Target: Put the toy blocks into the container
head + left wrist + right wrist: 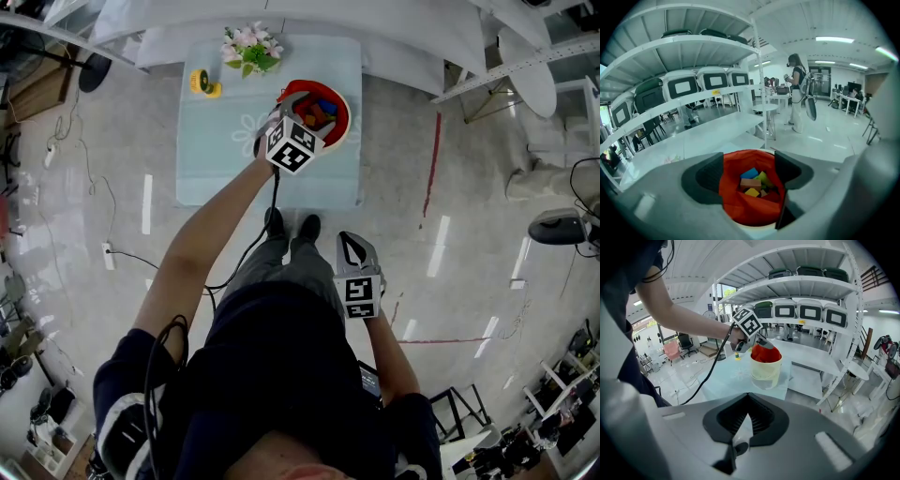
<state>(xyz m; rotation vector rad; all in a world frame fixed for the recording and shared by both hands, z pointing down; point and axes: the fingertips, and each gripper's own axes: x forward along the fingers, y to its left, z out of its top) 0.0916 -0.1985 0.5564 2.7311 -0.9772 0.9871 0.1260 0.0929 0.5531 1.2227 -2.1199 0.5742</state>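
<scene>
1. The left gripper (749, 169) is held just above the container's mouth with its jaws apart; nothing is gripped between them.
2. The right gripper (749, 401) is held well back from the table (216, 159), near the person's body, with its jaws brought together and empty.
3. The container (342, 120), a cream bucket lined with soft red fabric, is placed by the right edge of the table, nearer the far corner.
4. The toy blocks (752, 180) are seen at the bottom of the liner: blue, green, brown and yellow among them. No block is seen outside the container.
5. The blocks are judged light, stiff and flat-faced, so a block would best be taken across 2 opposite flat faces; little squeeze is needed.
6. The bucket is judged light and easily tipped, and its liner loose enough to snag a jaw.
7. A bunch of flowers (250, 49) and a small yellow object (202, 84) are set along the far edge.
</scene>
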